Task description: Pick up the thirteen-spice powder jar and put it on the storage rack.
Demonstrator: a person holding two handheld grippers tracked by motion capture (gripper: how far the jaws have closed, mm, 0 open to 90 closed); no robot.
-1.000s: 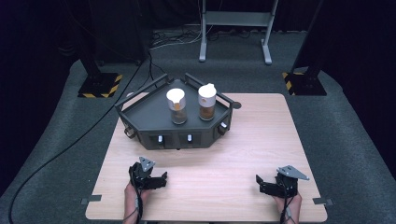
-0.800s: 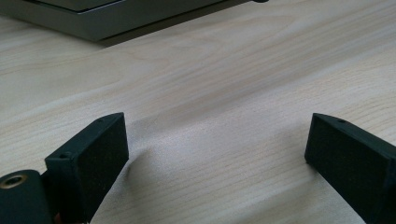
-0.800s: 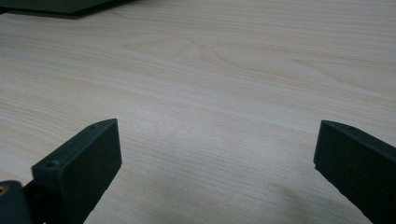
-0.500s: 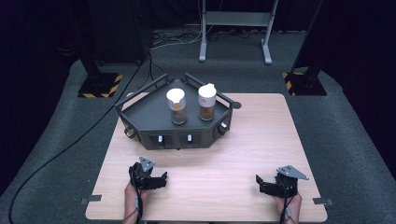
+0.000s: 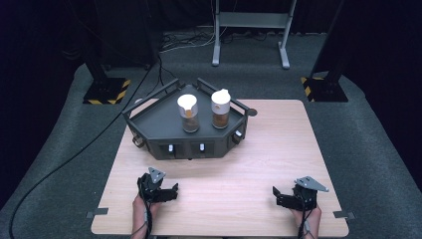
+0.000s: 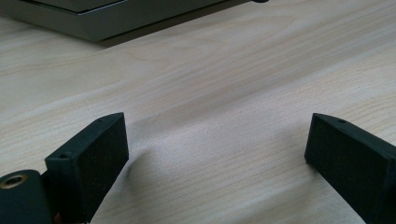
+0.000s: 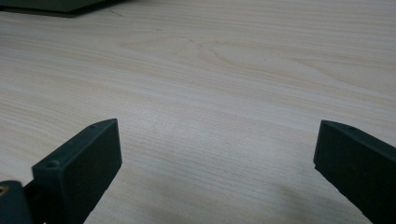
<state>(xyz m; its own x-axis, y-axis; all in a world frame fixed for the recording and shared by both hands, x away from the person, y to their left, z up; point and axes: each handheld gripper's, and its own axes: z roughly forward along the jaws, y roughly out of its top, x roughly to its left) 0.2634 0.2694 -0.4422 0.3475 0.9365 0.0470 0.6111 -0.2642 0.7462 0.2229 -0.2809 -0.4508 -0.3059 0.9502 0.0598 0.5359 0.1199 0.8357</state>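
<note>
A dark grey angular tray [image 5: 154,119] stands on the far half of the wooden table [image 5: 278,149]. Two clear jars with white lids stand upright in it: the left jar [image 5: 188,113] and the right jar [image 5: 220,109], both holding brown contents. Near the table's front edge at the left, my left gripper [image 5: 171,191] rests low over the wood, open, with bare wood between its jaws [image 6: 219,154]. At the front right, my right gripper [image 5: 276,195] is also open over bare wood [image 7: 217,158]. The tray's front edge [image 6: 107,21] shows at the top of the left gripper view.
Small knobs and light buttons line the tray's front wall [image 5: 186,148]. Grey carpet [image 5: 378,149] surrounds the table. A metal stand [image 5: 249,25] and black posts on striped bases [image 5: 107,92] rise behind it. A black cable [image 5: 74,149] runs over the floor at the left.
</note>
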